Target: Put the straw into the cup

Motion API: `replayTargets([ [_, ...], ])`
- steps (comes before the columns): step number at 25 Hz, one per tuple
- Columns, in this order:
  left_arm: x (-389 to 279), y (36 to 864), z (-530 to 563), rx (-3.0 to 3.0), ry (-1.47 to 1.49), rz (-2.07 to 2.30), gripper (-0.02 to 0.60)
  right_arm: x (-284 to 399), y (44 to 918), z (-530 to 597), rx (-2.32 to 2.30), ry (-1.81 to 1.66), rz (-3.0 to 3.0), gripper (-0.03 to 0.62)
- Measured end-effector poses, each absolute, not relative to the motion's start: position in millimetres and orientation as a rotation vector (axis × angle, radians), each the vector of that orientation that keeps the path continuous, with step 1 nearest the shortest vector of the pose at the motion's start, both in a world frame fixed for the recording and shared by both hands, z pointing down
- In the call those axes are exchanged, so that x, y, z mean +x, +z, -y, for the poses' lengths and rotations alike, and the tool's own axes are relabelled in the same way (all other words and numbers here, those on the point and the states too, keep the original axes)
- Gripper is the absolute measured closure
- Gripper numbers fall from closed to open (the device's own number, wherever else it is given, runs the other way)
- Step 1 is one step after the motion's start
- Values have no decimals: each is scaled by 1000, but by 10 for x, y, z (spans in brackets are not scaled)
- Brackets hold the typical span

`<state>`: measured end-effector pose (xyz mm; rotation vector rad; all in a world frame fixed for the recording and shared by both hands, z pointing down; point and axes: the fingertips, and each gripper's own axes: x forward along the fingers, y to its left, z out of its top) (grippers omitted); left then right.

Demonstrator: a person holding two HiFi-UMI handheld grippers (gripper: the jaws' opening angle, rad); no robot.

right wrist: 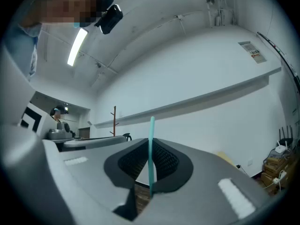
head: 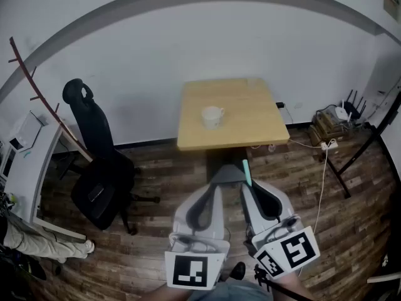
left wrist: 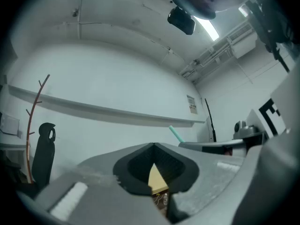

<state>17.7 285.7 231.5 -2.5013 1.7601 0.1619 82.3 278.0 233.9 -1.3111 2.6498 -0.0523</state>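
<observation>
A white cup [head: 212, 116] with a handle stands near the middle of a light wooden table [head: 250, 127], well ahead of both grippers. My right gripper [head: 249, 182] is shut on a teal straw [head: 246, 172] that sticks up past the jaw tips; in the right gripper view the straw [right wrist: 151, 156] stands upright between the closed jaws of the gripper [right wrist: 149, 165]. My left gripper [head: 220, 179] is shut with nothing in it, held beside the right one; its tips [left wrist: 154, 149] meet in its own view, where the straw [left wrist: 176, 134] shows at the right.
A black office chair [head: 97, 168] stands at the left on the wooden floor. A white desk [head: 28, 168] is at the far left. Cables and a router [head: 341, 113] lie by the wall at the right, near a black stand [head: 360, 146].
</observation>
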Motion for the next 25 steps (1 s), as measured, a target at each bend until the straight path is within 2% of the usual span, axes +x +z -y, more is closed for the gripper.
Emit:
replayTargets([
  [12, 625, 2460, -2825, -2475, 126, -1857, 565, 1281, 2461, -2739, -1229, -128, -2676, 565],
  [25, 144, 2914, -1855, -2523, 81, -1924, 565, 922, 2889, -1877, -1271, -229, -2708, 563],
])
